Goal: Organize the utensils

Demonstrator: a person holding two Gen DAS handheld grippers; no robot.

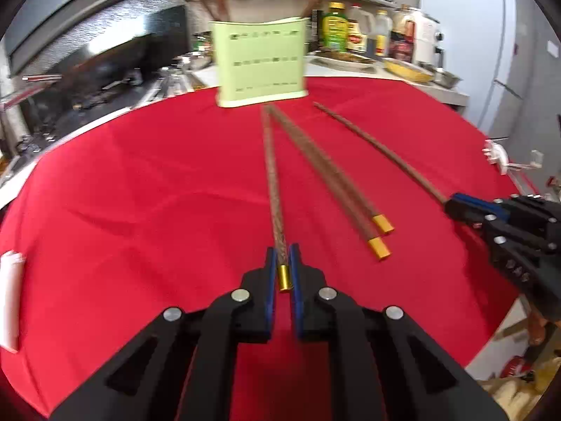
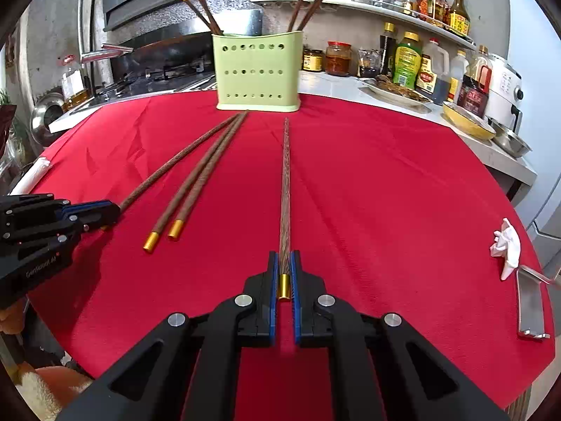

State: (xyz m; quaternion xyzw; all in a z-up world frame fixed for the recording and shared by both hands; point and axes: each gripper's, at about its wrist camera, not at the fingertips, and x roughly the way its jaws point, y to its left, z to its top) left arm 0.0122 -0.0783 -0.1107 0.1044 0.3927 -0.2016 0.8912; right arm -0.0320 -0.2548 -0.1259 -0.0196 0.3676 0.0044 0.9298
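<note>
A light green perforated utensil holder [image 1: 261, 66] [image 2: 257, 72] stands at the far edge of the red cloth and holds several brown chopsticks. My left gripper [image 1: 283, 256] is shut on the gold-capped end of a brown chopstick [image 1: 271, 175] that points toward the holder. My right gripper [image 2: 284, 263] is shut on the gold-capped end of another chopstick [image 2: 285, 182]; it also shows at the right in the left wrist view [image 1: 452, 207]. Two more chopsticks [image 1: 326, 172] [image 2: 196, 179] lie side by side on the cloth between the grippers.
The red cloth [image 1: 140, 193] [image 2: 385, 193] covers a round table. A crumpled white tissue [image 2: 506, 245] and a metal piece [image 2: 529, 301] lie at its right edge. A stove [image 2: 157, 66] stands behind on the left; bottles, jars and dishes [image 2: 406, 59] line the counter behind.
</note>
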